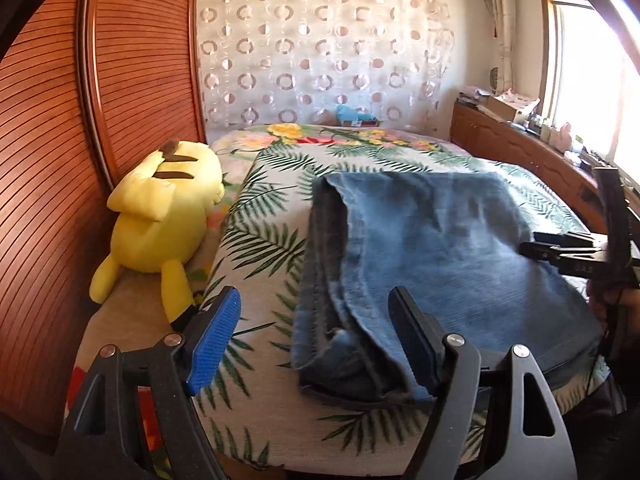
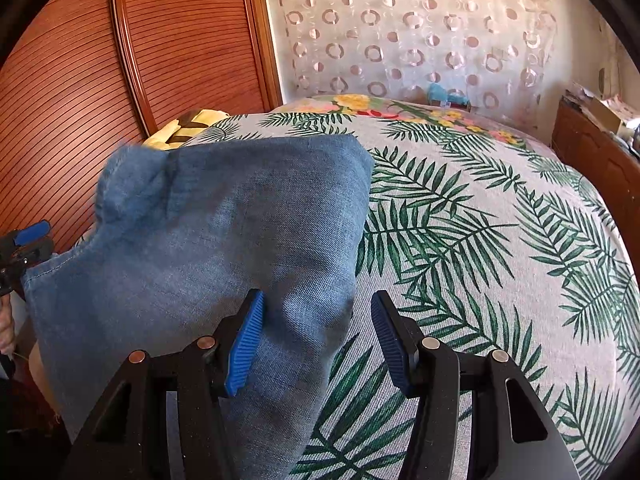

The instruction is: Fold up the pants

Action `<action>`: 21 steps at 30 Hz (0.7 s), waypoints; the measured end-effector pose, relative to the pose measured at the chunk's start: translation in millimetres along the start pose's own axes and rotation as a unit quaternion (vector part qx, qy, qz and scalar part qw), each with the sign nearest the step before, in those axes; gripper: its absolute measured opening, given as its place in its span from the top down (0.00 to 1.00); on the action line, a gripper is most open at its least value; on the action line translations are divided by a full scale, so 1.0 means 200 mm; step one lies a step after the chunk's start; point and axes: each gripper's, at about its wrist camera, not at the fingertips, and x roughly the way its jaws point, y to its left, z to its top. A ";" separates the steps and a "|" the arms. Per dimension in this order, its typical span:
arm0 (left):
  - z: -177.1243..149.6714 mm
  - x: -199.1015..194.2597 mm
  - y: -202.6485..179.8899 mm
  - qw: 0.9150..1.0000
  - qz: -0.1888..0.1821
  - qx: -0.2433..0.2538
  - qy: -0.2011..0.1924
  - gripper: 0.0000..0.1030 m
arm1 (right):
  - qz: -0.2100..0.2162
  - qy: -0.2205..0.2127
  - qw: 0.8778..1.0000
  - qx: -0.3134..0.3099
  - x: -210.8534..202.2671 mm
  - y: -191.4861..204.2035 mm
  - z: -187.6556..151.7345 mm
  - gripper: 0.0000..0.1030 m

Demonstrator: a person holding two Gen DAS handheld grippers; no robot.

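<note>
Hovering with jaws apart, left gripper (image 1: pixel 314 340) pointing down over the near edge of the jeans (image 1: pixel 420 264), one finger off the denim above the bedspread (image 1: pixel 260 400), the other over the folded cloth, nothing pinched. Right gripper (image 2: pixel 318 338) likewise spread open, its left pad (image 2: pixel 244 344) touching a raised hump of denim (image 2: pixel 208 256), its right pad over bare bedspread (image 2: pixel 480 280), gripping nothing.

Lying on the leaf-printed bedspread near the foot of the bed, folded into a thick blue bundle, faded and paler across the middle. Showing stacked layers and darker seams along the left side in the left wrist view, with a frayed hem at the near corner. Bulging upward in the right wrist view, far edge lifted and blurred. Resting beside the bed's left edge, a yellow plush toy (image 1: pixel 160 224) against the slatted wooden wardrobe (image 1: pixel 60 160).
</note>
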 end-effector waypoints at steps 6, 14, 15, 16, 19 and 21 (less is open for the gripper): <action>0.01 -0.02 -0.06 1.000 -0.017 0.006 -0.007 0.25 | 0.000 -0.001 1.000 -0.001 0.00 -0.01 0.01 0.45; 0.01 -0.04 -0.16 0.999 -0.044 0.014 -0.008 0.25 | 0.000 0.003 1.000 0.002 -0.01 -0.01 0.00 0.45; 0.01 -0.04 -0.18 0.999 -0.051 0.016 -0.008 0.25 | 0.001 0.005 1.000 0.005 -0.02 -0.01 0.00 0.45; 0.01 -0.04 -0.19 0.998 -0.054 0.018 -0.009 0.25 | 0.005 0.005 1.000 0.007 -0.04 -0.01 -0.01 0.45; 0.00 -0.05 -0.24 0.997 -0.066 0.024 -0.010 0.25 | 0.015 0.010 1.000 0.013 -0.09 -0.01 -0.04 0.45; 0.00 -0.05 -0.27 0.997 -0.074 0.028 -0.009 0.25 | 0.025 0.011 0.999 0.019 -0.13 0.00 -0.06 0.45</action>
